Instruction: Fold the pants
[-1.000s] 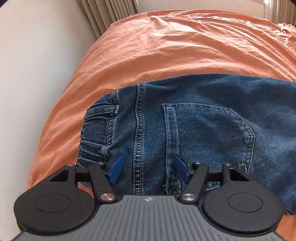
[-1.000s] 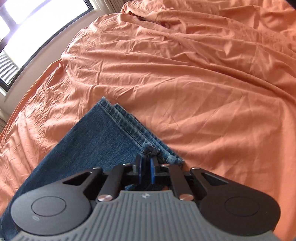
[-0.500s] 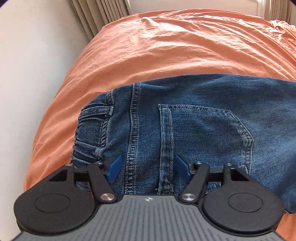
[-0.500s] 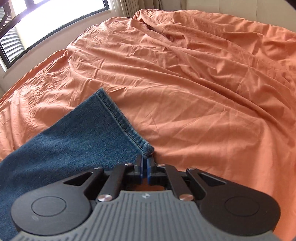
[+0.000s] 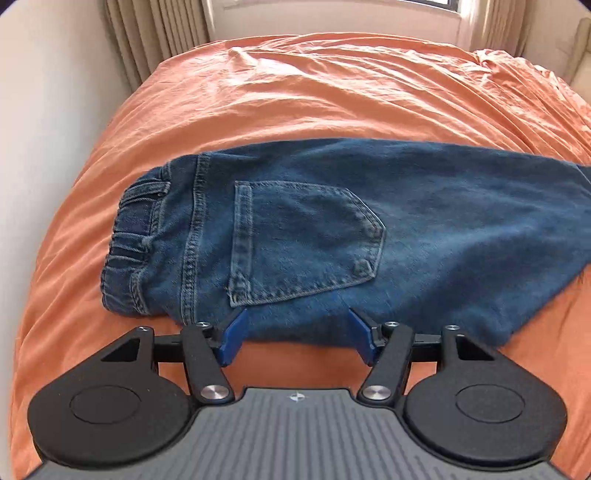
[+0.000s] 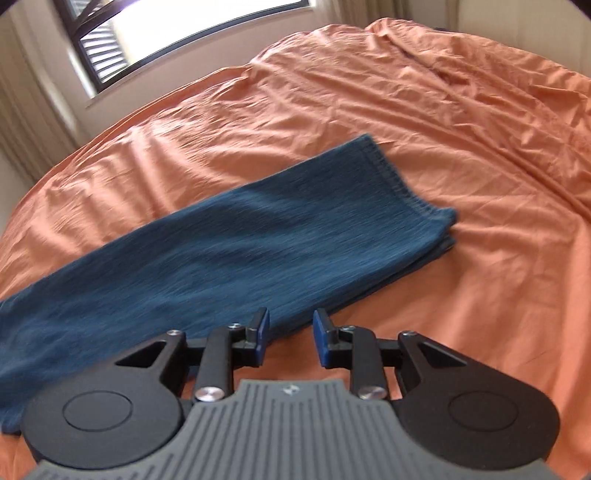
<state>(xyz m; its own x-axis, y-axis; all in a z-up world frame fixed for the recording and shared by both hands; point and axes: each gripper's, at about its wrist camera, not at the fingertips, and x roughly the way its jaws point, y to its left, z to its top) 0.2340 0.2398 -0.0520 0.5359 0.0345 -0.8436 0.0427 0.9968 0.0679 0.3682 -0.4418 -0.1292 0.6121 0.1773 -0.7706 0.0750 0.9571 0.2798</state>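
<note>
Blue denim pants point(image 5: 332, 229) lie flat on the orange bed sheet point(image 5: 295, 92), folded lengthwise with one leg on the other. The elastic waistband point(image 5: 129, 236) is at the left and a back pocket point(image 5: 303, 240) faces up. My left gripper point(image 5: 295, 330) hovers at the near edge of the seat, its jaws wide and closing a little, nothing between them. In the right wrist view the stacked legs point(image 6: 221, 240) end in the hems point(image 6: 413, 192). My right gripper point(image 6: 290, 330) is pulled back from the leg edge, jaws opening, empty.
A wall point(image 5: 44, 110) and curtains point(image 5: 155, 37) border the bed on the left. A window point(image 6: 155, 33) sits beyond the far side. Wrinkled orange sheet point(image 6: 461, 129) stretches to the right of the hems.
The right gripper let go of the hem corner, opened and drew back, leaving the legs flat on the sheet. The left gripper also backed off the seat, staying open.
</note>
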